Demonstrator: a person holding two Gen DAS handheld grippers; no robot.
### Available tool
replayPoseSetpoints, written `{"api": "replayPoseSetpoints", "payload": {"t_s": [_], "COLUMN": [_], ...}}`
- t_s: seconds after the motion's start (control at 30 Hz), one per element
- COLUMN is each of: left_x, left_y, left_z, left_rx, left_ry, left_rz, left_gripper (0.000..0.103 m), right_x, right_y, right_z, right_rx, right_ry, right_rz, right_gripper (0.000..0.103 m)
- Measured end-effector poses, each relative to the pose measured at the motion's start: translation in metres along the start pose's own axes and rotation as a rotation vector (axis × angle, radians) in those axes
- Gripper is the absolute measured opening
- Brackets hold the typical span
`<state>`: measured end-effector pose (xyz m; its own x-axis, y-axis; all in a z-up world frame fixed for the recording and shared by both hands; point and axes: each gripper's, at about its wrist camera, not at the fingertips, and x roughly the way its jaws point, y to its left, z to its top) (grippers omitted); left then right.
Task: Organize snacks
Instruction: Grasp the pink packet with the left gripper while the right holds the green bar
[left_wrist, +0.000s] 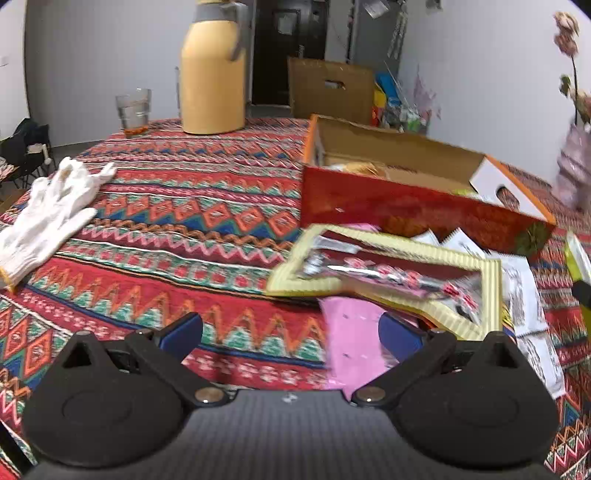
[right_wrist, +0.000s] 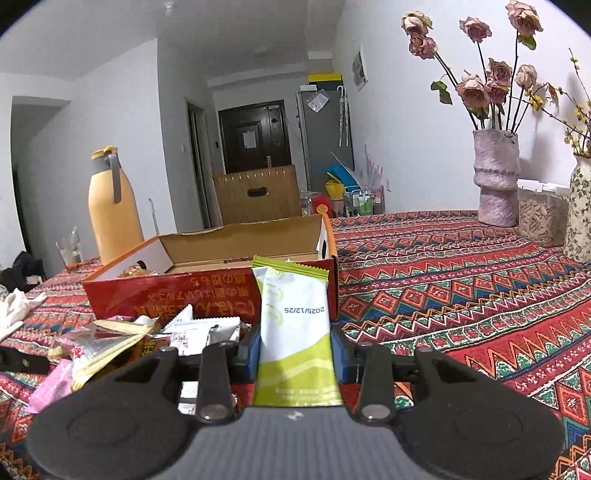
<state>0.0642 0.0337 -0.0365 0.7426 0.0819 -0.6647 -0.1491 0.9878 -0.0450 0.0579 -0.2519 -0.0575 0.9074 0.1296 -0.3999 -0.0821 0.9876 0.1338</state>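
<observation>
An open red cardboard box (left_wrist: 406, 206) lies on the patterned tablecloth; it also shows in the right wrist view (right_wrist: 177, 291). A pile of snack packets lies in front of it: a cream-edged red packet (left_wrist: 391, 277), a pink packet (left_wrist: 351, 347) and white packets (left_wrist: 524, 295). My left gripper (left_wrist: 291, 332) is open and empty, just left of the pink packet. My right gripper (right_wrist: 295, 350) is shut on a green and white snack packet (right_wrist: 295, 325), held upright in front of the box. The pile (right_wrist: 110, 343) sits to its left.
A yellow thermos (left_wrist: 214, 74) and a glass of water (left_wrist: 133, 109) stand at the far side. White gloves (left_wrist: 48, 210) lie at the left. Vases with dried roses (right_wrist: 495, 177) and a clear container (right_wrist: 541, 214) stand at the right.
</observation>
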Motion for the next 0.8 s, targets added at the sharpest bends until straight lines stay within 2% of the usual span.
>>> {"api": "replayPoseSetpoints", "payload": {"t_s": [0.2,0.4,0.43,0.5,0.57,0.6,0.8], "left_x": [0.013,0.025,0.024,0.02,0.016,0.015,0.008], "left_y": [-0.032,-0.051,-0.051,-0.05,-0.051,-0.052,-0.049], "left_z": [-0.002,-0.011,-0.011,-0.012,-0.013,-0.013,-0.016], "left_rx": [0.06,0.095,0.091,0.083,0.088,0.091,0.076], "left_ry": [0.041,0.075,0.07,0.06,0.05,0.048,0.039], "left_rz": [-0.007,0.033,0.031,0.011,0.001,-0.007,-0.019], "left_gripper": [0.103,0.102,0.1,0.08,0.066,0.063,0.063], "right_x": [-0.002,-0.001,-0.001,-0.001,-0.001,-0.001,-0.001], "right_y": [-0.003,-0.006,-0.005,-0.006,-0.006,-0.005,-0.005], "right_z": [0.0,0.0,-0.001,-0.001,-0.001,-0.001,-0.001], "right_rx": [0.018,0.032,0.033,0.033,0.033,0.033,0.032], "right_ry": [-0.009,-0.007,-0.008,-0.008,-0.008,-0.007,-0.009], "right_rz": [0.017,0.036,0.038,0.044,0.046,0.047,0.044], "right_gripper": [0.037,0.037,0.037,0.037,0.037,0.037,0.037]}}
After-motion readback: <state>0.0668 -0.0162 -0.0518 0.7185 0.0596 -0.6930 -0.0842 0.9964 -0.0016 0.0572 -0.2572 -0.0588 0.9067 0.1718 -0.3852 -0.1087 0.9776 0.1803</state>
